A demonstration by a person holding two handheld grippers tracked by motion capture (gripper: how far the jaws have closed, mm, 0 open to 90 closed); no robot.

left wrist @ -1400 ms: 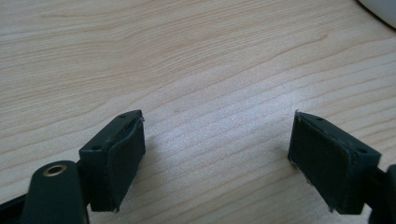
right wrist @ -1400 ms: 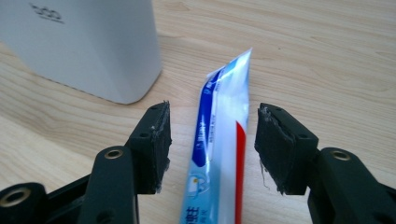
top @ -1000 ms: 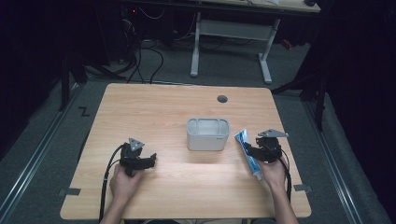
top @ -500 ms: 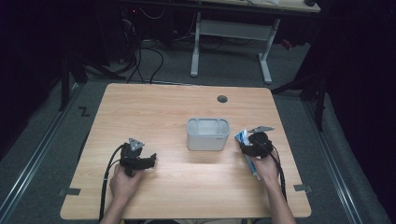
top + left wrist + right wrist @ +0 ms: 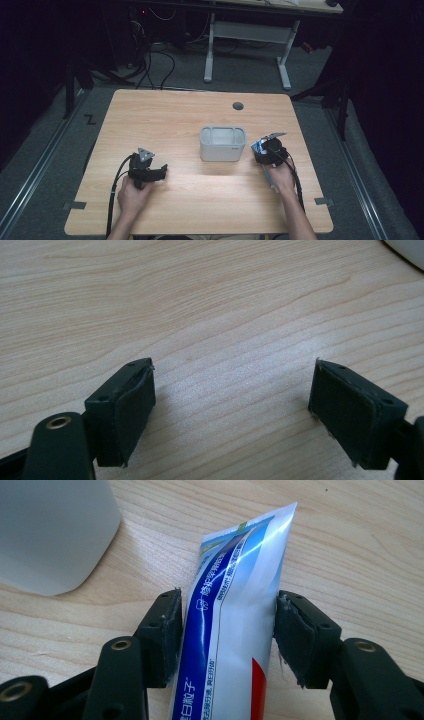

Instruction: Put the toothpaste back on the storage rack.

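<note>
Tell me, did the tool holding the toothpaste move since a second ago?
Yes. The right tool, with the toothpaste tube between its pads, slid left toward the grey bin and now sits close beside its right wall.

The toothpaste tube [image 5: 235, 615] is blue and white with a red patch near its lower end, printed with Chinese characters, its flat crimped end pointing away. It lies flat on the wooden table, just to the right of the grey plastic container [image 5: 222, 144] and close to its corner, clamped across its width between two black pads.
</note>
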